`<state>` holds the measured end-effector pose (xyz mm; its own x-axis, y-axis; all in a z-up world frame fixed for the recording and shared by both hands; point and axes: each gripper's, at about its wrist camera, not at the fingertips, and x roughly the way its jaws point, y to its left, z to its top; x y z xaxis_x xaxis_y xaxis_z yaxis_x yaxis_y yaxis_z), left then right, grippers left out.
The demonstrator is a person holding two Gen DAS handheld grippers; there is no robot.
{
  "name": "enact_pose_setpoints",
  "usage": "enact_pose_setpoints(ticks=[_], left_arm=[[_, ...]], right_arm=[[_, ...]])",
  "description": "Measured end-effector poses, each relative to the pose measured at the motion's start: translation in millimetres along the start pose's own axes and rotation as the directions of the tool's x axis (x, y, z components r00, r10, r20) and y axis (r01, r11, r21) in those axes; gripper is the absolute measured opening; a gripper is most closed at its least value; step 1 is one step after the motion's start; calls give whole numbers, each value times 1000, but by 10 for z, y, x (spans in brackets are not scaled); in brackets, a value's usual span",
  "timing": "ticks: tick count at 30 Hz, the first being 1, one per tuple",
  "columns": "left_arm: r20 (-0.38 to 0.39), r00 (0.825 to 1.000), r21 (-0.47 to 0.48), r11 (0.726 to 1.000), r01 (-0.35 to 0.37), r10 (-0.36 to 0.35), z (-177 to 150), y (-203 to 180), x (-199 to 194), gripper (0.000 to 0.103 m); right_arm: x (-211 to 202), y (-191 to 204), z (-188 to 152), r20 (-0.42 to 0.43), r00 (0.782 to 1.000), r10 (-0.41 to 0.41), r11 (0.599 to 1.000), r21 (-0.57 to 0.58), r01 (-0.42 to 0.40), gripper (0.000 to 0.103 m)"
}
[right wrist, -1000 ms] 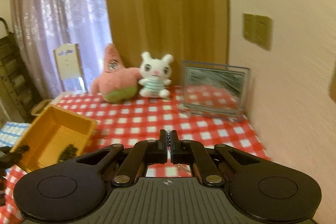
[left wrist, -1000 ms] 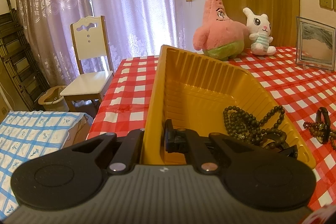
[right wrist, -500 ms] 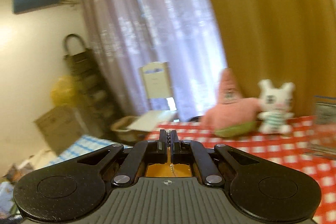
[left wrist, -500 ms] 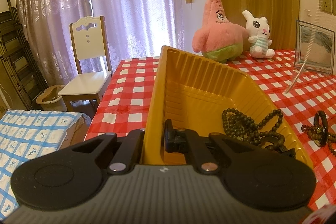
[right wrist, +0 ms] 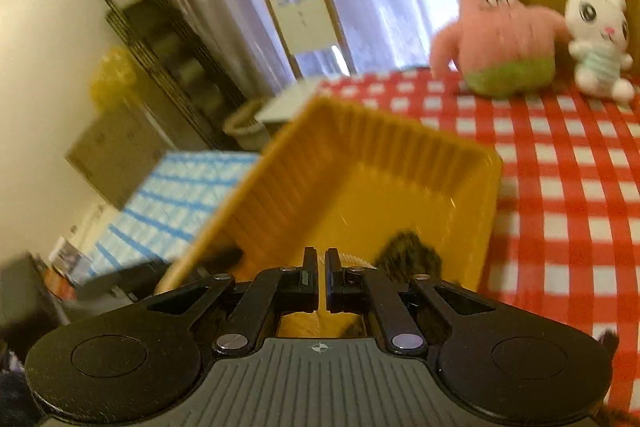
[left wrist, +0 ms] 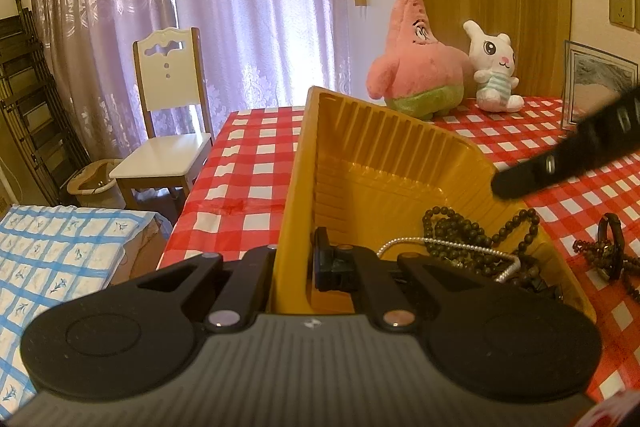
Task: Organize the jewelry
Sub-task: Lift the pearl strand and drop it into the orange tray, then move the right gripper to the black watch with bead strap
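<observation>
A yellow plastic tray (left wrist: 384, 163) stands tilted on the red-checked table, and my left gripper (left wrist: 294, 259) is shut on its near wall. Inside lie a dark bead necklace (left wrist: 460, 231) and a silver chain (left wrist: 444, 245) draped over it. My right gripper (right wrist: 321, 259) hovers over the tray (right wrist: 400, 155) with its jaws opening and nothing between them. One of its black fingers (left wrist: 556, 159) reaches in from the right above the tray's rim. The beads (right wrist: 408, 251) show just beyond its tips. A dark bracelet with beads (left wrist: 608, 247) lies on the table to the tray's right.
A pink star plush (left wrist: 416, 75) and a white rabbit plush (left wrist: 492, 67) sit at the table's far edge, with a picture frame (left wrist: 600, 87) to their right. A white chair (left wrist: 168, 131) stands past the left edge, and a blue-checked cloth (left wrist: 60, 247) lies lower left.
The right gripper swung left and down from the table's right side to above the tray and parted its jaws. The silver chain it held now lies in the tray. The left gripper stayed put.
</observation>
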<state>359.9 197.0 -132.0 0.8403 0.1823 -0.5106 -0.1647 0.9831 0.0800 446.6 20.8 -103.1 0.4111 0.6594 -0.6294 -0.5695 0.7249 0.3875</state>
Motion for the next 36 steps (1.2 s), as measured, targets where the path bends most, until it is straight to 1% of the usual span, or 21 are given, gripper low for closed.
enact_pose_setpoints(ticks=[2, 3, 4, 10, 14, 17, 19, 20, 23, 25, 27, 29, 30, 32, 34, 36], left_arm=[[0, 1000, -1, 1000, 0, 0, 0, 0, 1, 3], [-1, 1000, -1, 1000, 0, 0, -1, 0, 3, 3], [-2, 1000, -2, 1000, 0, 0, -3, 1, 5, 3], [-8, 1000, -3, 1000, -6, 6, -29, -1, 16, 3], [-13, 1000, 1, 1000, -12, 12, -30, -15, 17, 3], [-15, 1000, 0, 1000, -14, 14, -29, -11, 11, 3], [-17, 1000, 3, 1000, -19, 19, -31, -11, 8, 3], [-16, 1000, 3, 1000, -20, 20, -32, -9, 6, 3], [-16, 1000, -2, 1000, -23, 23, -29, -9, 2, 3], [-18, 1000, 0, 1000, -26, 26, -35, -7, 4, 4], [-19, 999, 1, 1000, -26, 26, -37, -12, 5, 4], [-18, 999, 2, 1000, -27, 27, -38, -13, 7, 4], [-18, 999, 2, 1000, -27, 27, -42, -11, 8, 4], [-18, 999, 0, 1000, -27, 27, -42, -12, 8, 4], [-19, 999, -1, 1000, -28, 28, -48, -12, 9, 4], [-19, 999, -3, 1000, -28, 28, -47, -8, 11, 4]], right_arm=[[-25, -39, -65, -4, 1000, -4, 1000, 15, 4, 51], [-66, -50, -102, 10, 1000, 0, 1000, 22, -1, 55], [-109, -62, -135, 24, 1000, 7, 1000, 24, -8, 55], [-460, -130, -526, 23, 999, -26, 999, 41, 25, 55], [-741, -289, -891, 13, 994, -106, 994, 39, 106, 55], [-928, -466, -1148, -6, 981, -194, 981, 19, 194, 55], [-990, -646, -1255, -24, 964, -265, 964, -1, 265, 55], [-1015, -721, -1287, -27, 957, -288, 958, -11, 287, 55], [-1069, -974, -1337, -27, 940, -341, 940, -34, 340, 55], [-1098, -1110, -1332, -13, 935, -354, 935, -41, 353, 55], [-1113, -1212, -1300, 3, 934, -358, 932, -61, 357, 50], [-1075, -1286, -1257, 11, 934, -357, 929, -98, 356, 40], [-1043, -1315, -1239, 13, 934, -357, 926, -124, 356, 38], [-975, -1351, -1208, 20, 933, -359, 914, -196, 356, 30], [-892, -1352, -1177, 17, 934, -358, 896, -277, 348, 26], [-787, -1349, -1165, 13, 937, -348, 878, -346, 331, 25]])
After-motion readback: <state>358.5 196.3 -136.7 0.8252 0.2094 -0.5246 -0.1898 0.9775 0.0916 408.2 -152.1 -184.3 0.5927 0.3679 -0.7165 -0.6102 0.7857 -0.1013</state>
